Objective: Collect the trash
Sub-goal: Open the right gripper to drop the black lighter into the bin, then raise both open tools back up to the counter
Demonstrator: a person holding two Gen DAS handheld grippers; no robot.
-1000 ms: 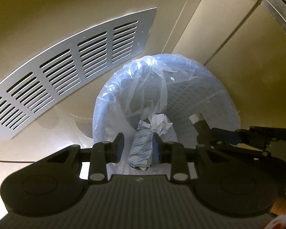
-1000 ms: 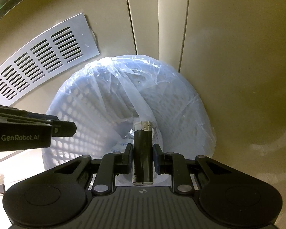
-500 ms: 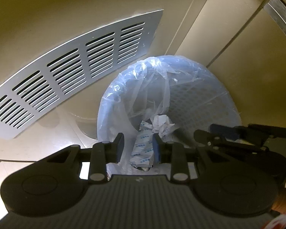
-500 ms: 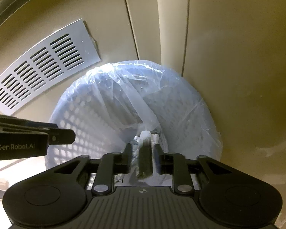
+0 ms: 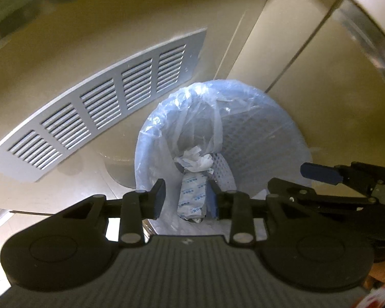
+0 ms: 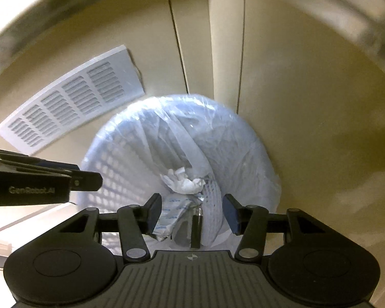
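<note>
Pale blue perforated plastic, lined with a clear bag: trash bin (image 5: pixel 264 138) on the floor against beige wall panels, seen from above by both cameras. To the far left, a grey louvred vent (image 5: pixel 97 113) low on the wall, just beside the bin's rim. Nearer, over the bin's left side, the left gripper (image 5: pixel 184 199), fingers apart, nothing touching either pad. Straight below it, at the bottom of the bin, a white wrapper with blue print (image 5: pixel 193 197), lying lengthwise, with a crumpled white tissue (image 5: pixel 195 160) at its far end. In the right wrist view, just right of that wrapper, a dark lighter (image 6: pixel 196 231) with a metal top, loose in the bag, well below the fingers. Over the bin's right side, the right gripper (image 6: pixel 192 213), spread wide, holding nothing. Far right: plain beige wall and a blurred metal rail (image 5: pixel 367 30) above.
</note>
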